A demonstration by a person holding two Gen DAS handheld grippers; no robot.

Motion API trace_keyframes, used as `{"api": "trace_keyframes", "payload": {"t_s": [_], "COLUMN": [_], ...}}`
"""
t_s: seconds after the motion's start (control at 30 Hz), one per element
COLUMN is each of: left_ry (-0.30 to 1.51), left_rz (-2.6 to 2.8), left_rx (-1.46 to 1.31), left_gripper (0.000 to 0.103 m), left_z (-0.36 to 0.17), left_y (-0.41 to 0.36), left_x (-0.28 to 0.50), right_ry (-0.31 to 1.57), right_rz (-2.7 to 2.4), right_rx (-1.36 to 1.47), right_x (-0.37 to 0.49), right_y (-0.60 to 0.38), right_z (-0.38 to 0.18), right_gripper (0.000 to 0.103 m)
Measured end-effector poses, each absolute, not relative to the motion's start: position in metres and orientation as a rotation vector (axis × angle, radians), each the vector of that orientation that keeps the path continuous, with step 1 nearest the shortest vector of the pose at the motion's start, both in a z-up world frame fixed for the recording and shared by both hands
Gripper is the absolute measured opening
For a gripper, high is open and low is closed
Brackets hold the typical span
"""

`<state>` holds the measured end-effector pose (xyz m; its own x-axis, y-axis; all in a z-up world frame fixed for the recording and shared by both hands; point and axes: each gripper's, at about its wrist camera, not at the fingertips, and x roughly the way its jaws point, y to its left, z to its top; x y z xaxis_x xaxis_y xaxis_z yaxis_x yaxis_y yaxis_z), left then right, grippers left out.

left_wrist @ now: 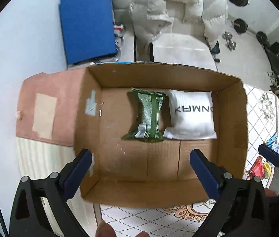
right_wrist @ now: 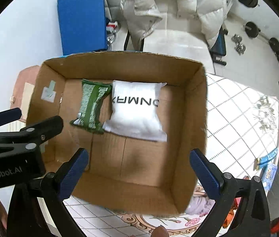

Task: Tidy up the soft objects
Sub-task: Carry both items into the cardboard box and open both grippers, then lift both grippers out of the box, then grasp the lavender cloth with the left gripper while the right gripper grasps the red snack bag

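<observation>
Left wrist view: Hovers over the cardboard box (left_wrist: 232,118) w/ left gripper (left_wrist: 140,158), jaws spread wide, nothing between them. Inside the box, at the far wall: green pack (left_wrist: 147,114) and white pack (left_wrist: 190,114), side by side, touching or just about. Rest of box floor bare. Box sits on a bed (left_wrist: 139,217) w/ a quilted cover, partly over a pink cloth (left_wrist: 46,90). Tip of right gripper (left_wrist: 270,154) peeks in at the right edge. More soft stuff lies past the box's right wall, too small to tell what.

Right wrist view: Same box, seen from a bit more to the right. Right gripper (right_wrist: 139,158) also empty, jaws spread apart. Other gripper close on the left, near the box's left wall. Lilac soft thing (right_wrist: 200,205) lies on the bed just by the near right corner of the box.

Could go wrong, prob.:
- Bump between the two grippers, bc so close together.
- Knock on a box wall on the way out, so box slides on the soft bed.
- Slippy packs, easy to lose from a weak pinch.
- New thing dropped on top of the two packs, messing up the neat row.
</observation>
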<state>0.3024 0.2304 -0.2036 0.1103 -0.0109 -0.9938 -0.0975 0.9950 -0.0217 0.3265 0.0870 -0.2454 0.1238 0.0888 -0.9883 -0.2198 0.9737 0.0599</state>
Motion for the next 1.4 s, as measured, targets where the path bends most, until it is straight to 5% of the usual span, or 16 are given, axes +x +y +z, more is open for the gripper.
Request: {"api": "trace_keyframes", "payload": {"t_s": [0.7,1.0,1.2,1.4], "left_ry": [1.269,1.19,1.319,1.624], "left_rz": [0.093,0.081,-0.026,-0.063], "left_rx": [-0.054,0.009,-0.028,-0.212], "left_gripper": [0.102,0.102,0.102,0.102], "left_z": [-0.126,-0.104,-0.161,-0.282], "left_y": [0.216,0.135,0.04,-0.025], "left_x": [0.197,0.179,0.181,0.198], "right_ry": [1.285,1.274,1.365,1.511], "right_rz": [0.26,0.237,0.073,0.083], "right_rx": [-0.034,0.055,0.025,-0.107], "right_x": [0.207,0.193,0.185,0.207], "right_y": [0.075,-0.009,-0.145,-0.229], "right_z": [-0.157,-0.142,-0.173,-0.257], "right_gripper": [0.103,0.103,0.103,0.103]}}
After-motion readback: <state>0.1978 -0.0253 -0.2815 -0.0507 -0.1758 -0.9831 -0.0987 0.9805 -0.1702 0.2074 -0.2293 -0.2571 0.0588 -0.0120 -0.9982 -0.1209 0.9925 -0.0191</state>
